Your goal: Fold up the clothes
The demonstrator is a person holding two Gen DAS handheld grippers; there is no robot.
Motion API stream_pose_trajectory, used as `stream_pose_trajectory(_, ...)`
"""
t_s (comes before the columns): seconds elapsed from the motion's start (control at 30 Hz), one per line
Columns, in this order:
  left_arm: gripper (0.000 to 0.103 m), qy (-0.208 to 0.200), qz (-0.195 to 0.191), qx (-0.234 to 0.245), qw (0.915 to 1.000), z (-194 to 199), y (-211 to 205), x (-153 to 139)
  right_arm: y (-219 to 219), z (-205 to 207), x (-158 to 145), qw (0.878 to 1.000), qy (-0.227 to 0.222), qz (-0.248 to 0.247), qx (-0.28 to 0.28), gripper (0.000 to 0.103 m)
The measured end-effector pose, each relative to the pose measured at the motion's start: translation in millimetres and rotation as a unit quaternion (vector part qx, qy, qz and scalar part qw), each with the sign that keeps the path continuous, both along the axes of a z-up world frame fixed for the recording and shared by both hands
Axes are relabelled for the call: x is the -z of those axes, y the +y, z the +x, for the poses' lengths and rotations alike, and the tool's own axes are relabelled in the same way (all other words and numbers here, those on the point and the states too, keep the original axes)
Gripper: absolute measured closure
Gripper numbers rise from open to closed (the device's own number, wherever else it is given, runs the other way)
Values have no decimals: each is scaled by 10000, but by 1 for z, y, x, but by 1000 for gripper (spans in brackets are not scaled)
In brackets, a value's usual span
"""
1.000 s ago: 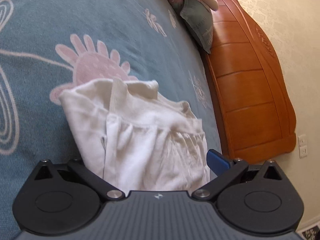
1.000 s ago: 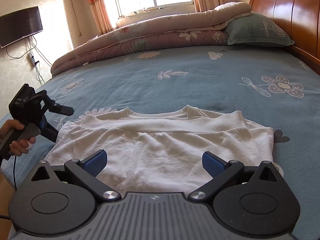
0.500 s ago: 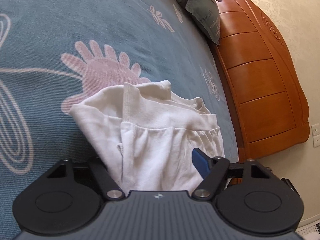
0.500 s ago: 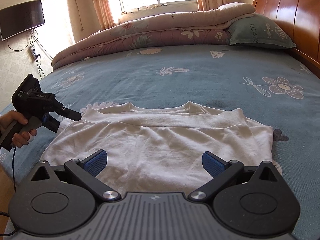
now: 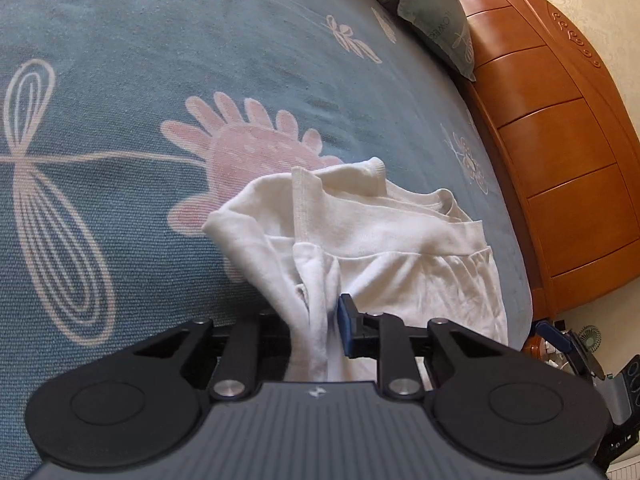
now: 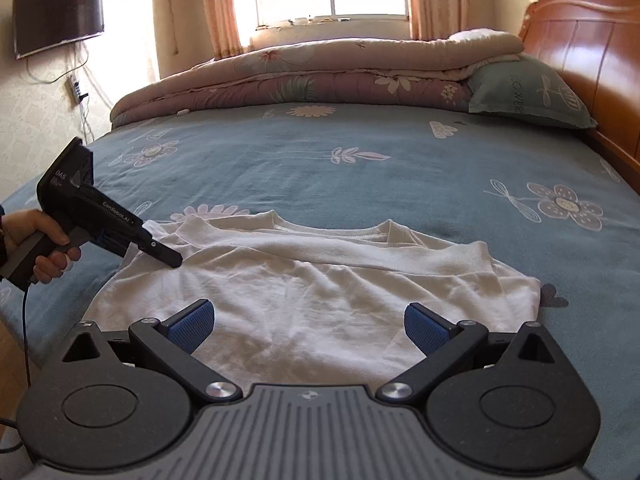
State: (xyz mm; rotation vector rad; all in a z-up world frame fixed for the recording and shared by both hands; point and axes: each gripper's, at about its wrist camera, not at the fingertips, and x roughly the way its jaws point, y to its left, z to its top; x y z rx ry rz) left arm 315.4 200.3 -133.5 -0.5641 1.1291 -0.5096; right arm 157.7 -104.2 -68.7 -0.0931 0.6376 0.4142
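Observation:
A white shirt (image 6: 320, 284) lies partly folded on the blue bedspread, neckline toward the window. My left gripper (image 5: 320, 320) is shut on the shirt's (image 5: 384, 248) left edge, the cloth bunched between its blue pads. From the right wrist view the left gripper (image 6: 160, 254) sits at the shirt's left shoulder, held by a hand (image 6: 44, 240). My right gripper (image 6: 306, 326) hangs open just above the shirt's near hem, nothing between its fingers.
The bed (image 6: 360, 160) carries a rolled quilt (image 6: 320, 76) and a green pillow (image 6: 524, 92) at the far side. A wooden headboard (image 6: 592, 56) stands on the right. A wall television (image 6: 56, 20) hangs at the left.
My left gripper has closed from open onto the shirt's left edge and moved in over it. The right gripper has stayed open and tilted up a little.

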Motion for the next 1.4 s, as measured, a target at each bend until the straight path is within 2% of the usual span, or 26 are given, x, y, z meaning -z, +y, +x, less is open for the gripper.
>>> stream_pose_trajectory(0.1, 81, -60, 121, -49, 9999, -2, -4, -2, 39, -10, 2, 9954, -242, -596, -708, 0)
stream_pose_trajectory(0.2, 81, -89, 76, -138, 9998, -5, -3, -2, 80, -28, 6, 9809, -612, -1249, -1361, 0)
stream_pose_trajectory(0.33, 81, -41, -219, -311, 9993, -9, 5, 4, 104, -42, 11, 9734, -530, -1348, -1774, 0)
stream_pose_trajectory(0.57, 73, 136, -929, -585, 9939, -10, 17, 17, 97, -42, 15, 9800, -202, -1213, -1563, 0)
stream_pose_trajectory(0.73, 72, 159, -1112, -696, 9912, -11, 19, 21, 93, -39, 17, 9830, -60, -1110, -1463, 0)
stream_pose_trajectory(0.8, 68, 170, -1200, -719, 9900, -11, 19, 22, 94, -39, 18, 9826, -36, -1119, -1482, 0)
stream_pose_trajectory(0.9, 56, 162, -1228, -674, 9900, -8, 15, 19, 96, -39, 21, 9816, -4, -1133, -1539, 0)
stream_pose_trajectory(1.0, 40, 157, -1227, -586, 9906, -3, 9, 14, 97, -39, 23, 9813, 31, -1127, -1558, 0)
stream_pose_trajectory(1.07, 24, 130, -1208, -472, 9915, -1, 4, 11, 97, -38, 24, 9815, 39, -1116, -1554, 0)
stream_pose_trajectory(1.17, 11, 59, -1046, -249, 9942, 5, -8, 4, 95, -38, 24, 9821, 45, -1096, -1533, 0)
stream_pose_trajectory(1.27, 10, 85, -928, -186, 9955, 5, -10, 0, 93, -37, 24, 9826, 62, -1065, -1518, 0)
stream_pose_trajectory(1.4, 11, 106, -1015, -211, 9946, 3, 2, 8, 89, -36, 25, 9831, 96, -1062, -1489, 0)
